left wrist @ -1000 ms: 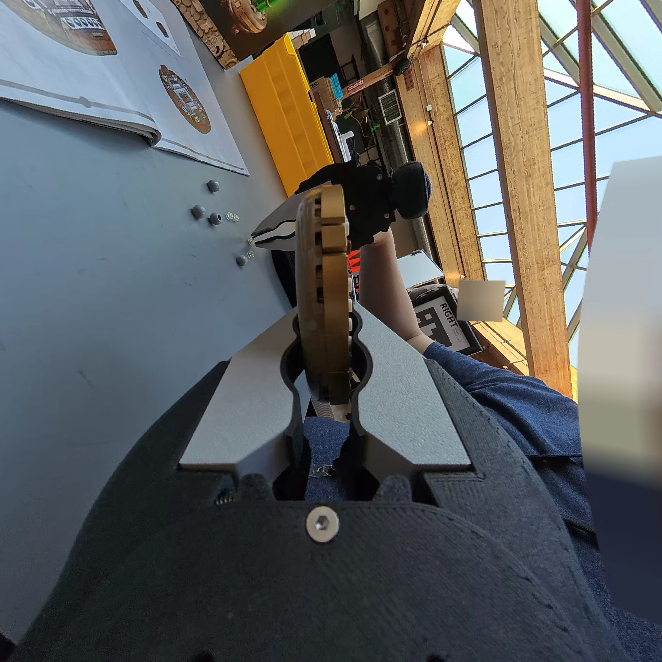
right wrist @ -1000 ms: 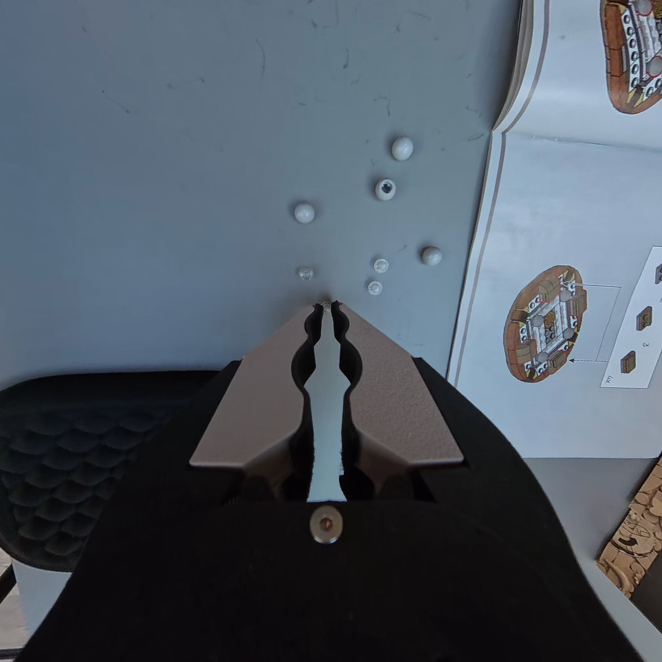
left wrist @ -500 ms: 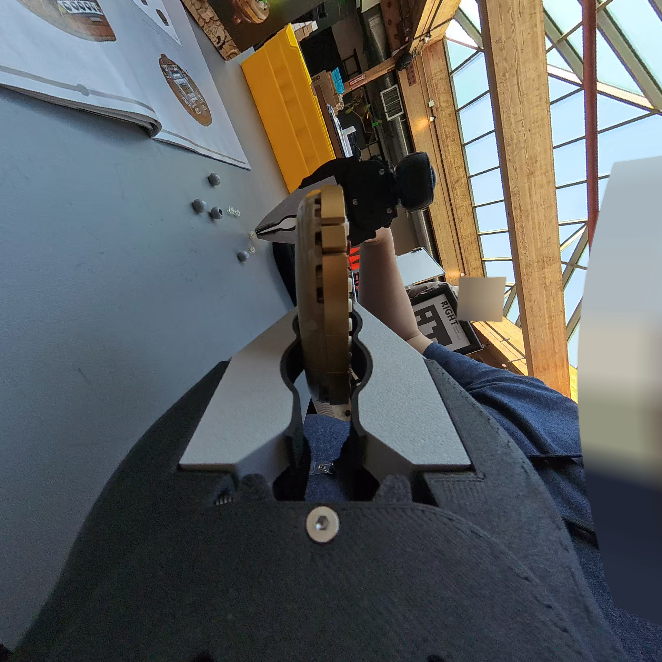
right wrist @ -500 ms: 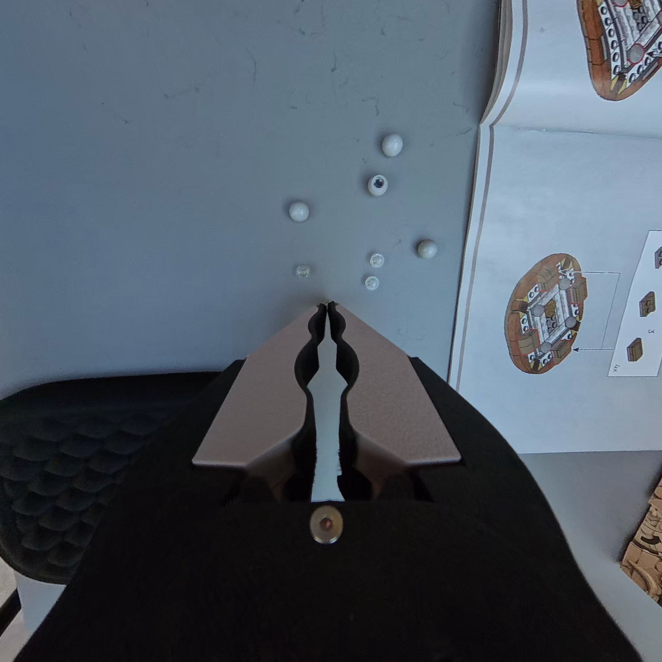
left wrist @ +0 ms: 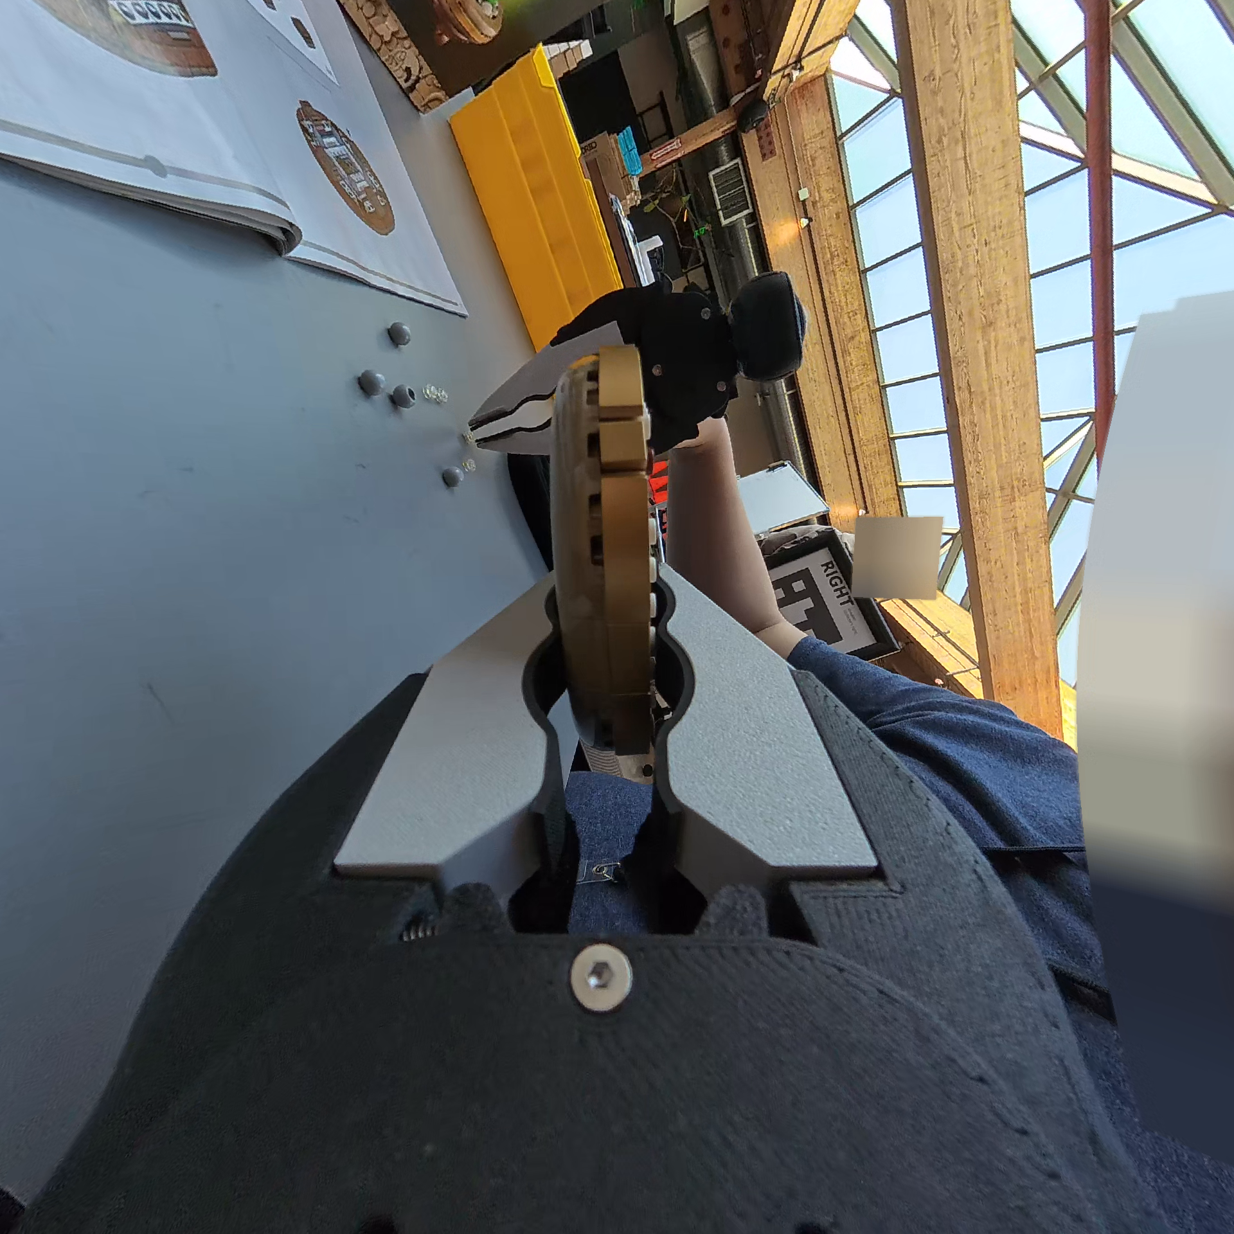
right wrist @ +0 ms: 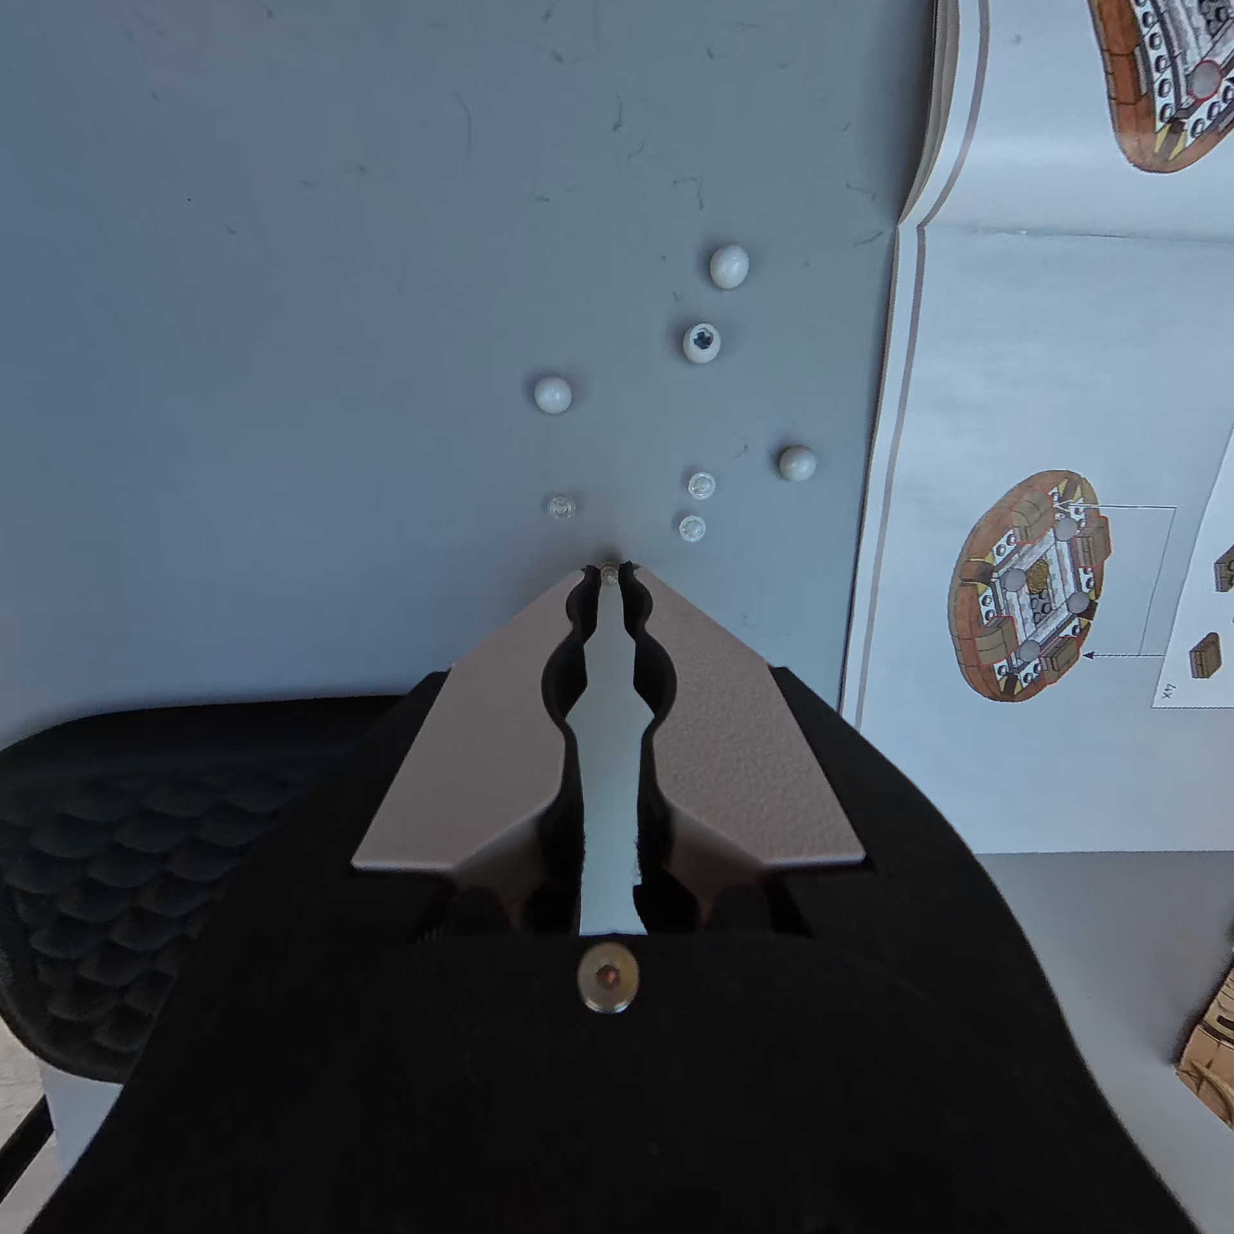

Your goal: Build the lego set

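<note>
L gripper (left wrist: pixel 604 624) clamps round tan disc (left wrist: pixel 604 534); R gripper (right wrist: pixel 608 569) pinches clear stud (right wrist: pixel 608 573) (tiny).

You're in a workshop or maker-space hall: heavy timber beams (left wrist: pixel 961 334), glazed roof (left wrist: pixel 1168 220), exposed ducting (left wrist: pixel 728 193), yellow parts bin (left wrist: pixel 534 200), scuffed grey worktable (right wrist: pixel 334 267), open instruction booklet (right wrist: pixel 1042 400).

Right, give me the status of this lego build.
Done: a round brown lego base, clamped edge-on in the left hand-held gripper. In hand: the right hand-held gripper pinches a clear round stud. Left: three clear studs and four grey domes lie loose on the table.
</note>
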Demonstrator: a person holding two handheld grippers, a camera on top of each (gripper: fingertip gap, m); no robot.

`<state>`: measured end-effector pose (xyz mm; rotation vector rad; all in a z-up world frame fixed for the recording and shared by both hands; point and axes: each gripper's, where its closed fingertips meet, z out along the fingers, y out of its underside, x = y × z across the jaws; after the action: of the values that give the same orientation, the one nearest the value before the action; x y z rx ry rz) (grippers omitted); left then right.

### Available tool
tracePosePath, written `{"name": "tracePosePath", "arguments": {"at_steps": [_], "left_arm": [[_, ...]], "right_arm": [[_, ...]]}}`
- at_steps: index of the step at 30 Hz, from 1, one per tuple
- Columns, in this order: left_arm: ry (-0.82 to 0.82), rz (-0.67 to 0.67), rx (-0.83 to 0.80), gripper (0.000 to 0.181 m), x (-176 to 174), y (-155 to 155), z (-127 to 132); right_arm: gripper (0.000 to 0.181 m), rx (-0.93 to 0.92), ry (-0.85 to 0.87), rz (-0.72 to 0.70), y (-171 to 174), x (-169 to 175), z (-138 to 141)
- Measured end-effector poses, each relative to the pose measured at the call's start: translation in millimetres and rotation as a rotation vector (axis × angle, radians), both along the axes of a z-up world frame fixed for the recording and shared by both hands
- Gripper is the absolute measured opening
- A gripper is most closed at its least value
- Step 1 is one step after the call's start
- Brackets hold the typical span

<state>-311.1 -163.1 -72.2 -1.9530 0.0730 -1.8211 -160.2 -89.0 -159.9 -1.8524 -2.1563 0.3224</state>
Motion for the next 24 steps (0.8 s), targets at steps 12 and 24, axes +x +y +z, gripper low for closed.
{"name": "tracePosePath", "arguments": {"at_steps": [12, 24], "left_arm": [[-0.002, -0.006, -0.001, 0.019, 1.8, -0.3, -0.7], [0.019, -0.01, -0.027, 0.019, 2.5, -0.5, -11.8]], "right_arm": [[0.004, -0.005, 0.008, -0.019, 0.3, 0.2, -0.7], [0.004, 0.105, 0.206, -0.126, 12.6, 0.4, 34.4]]}}
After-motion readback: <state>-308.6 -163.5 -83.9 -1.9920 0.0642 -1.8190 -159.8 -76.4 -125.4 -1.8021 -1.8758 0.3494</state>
